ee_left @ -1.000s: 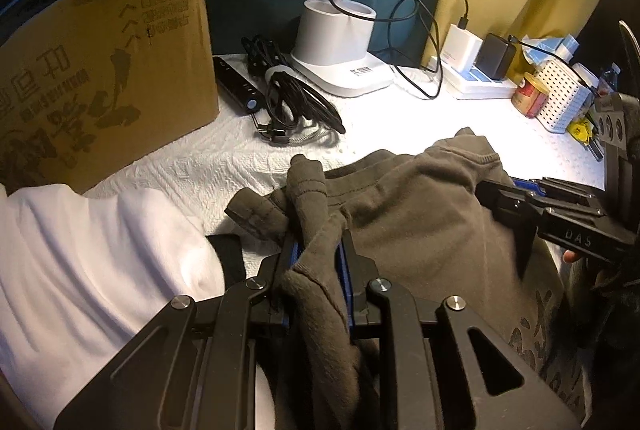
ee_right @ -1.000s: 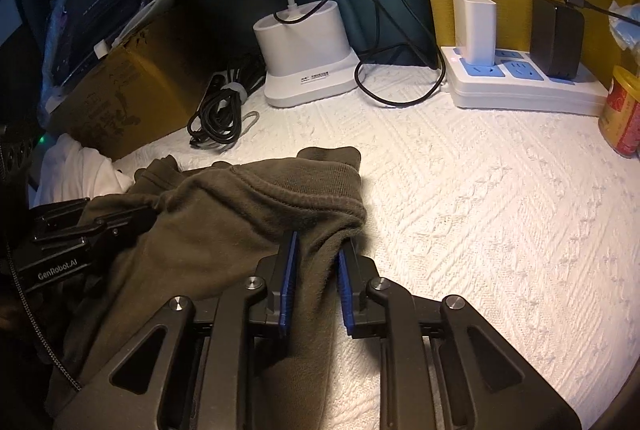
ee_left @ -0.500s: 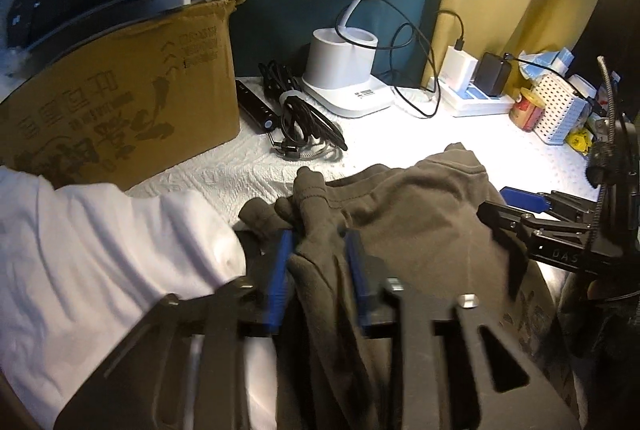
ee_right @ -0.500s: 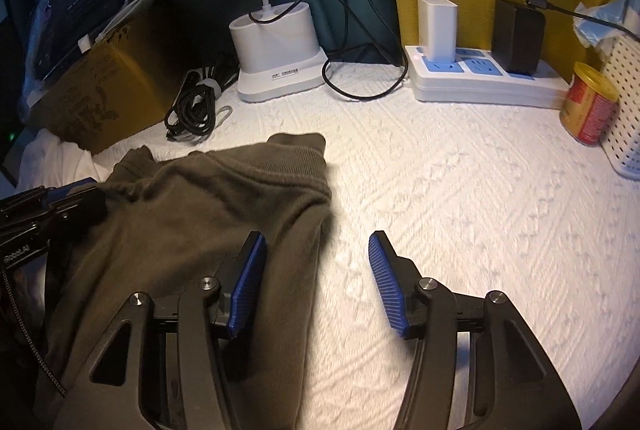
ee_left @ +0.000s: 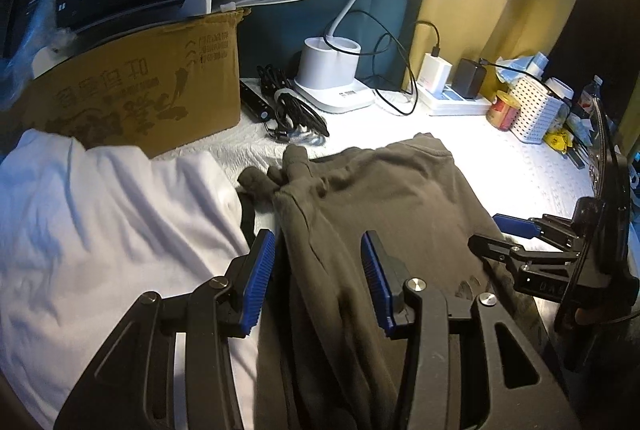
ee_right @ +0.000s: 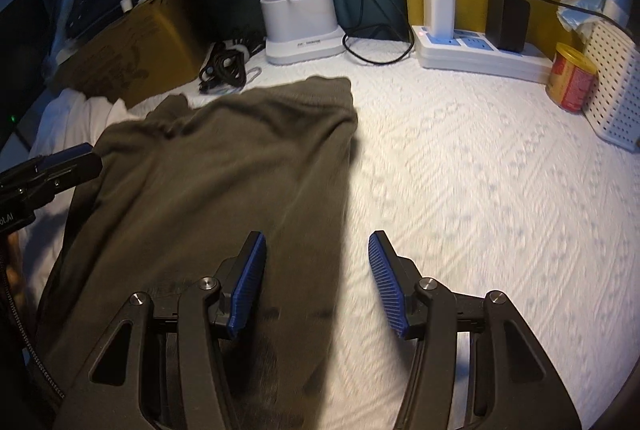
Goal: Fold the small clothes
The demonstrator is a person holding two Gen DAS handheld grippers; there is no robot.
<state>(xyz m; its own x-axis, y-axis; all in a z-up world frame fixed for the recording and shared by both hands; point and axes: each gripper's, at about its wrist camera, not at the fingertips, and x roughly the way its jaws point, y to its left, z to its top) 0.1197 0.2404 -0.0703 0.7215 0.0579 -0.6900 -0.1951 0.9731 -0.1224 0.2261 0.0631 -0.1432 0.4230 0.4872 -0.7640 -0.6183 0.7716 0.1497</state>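
An olive-brown garment lies folded on the white textured cloth, its cuffed end toward the lamp; it also shows in the right wrist view. My left gripper is open, its blue pads apart over the garment's left edge. My right gripper is open above the garment's right edge and holds nothing. The right gripper shows at the right in the left wrist view. The left gripper shows at the left in the right wrist view.
A white garment lies left of the olive one. Behind stand a cardboard box with a tablet, a coiled black cable, a white lamp base, a power strip, a red can and a white basket.
Both grippers have let go of the olive garment and opened, then pulled back toward me. The garment has dropped flat onto the cloth.
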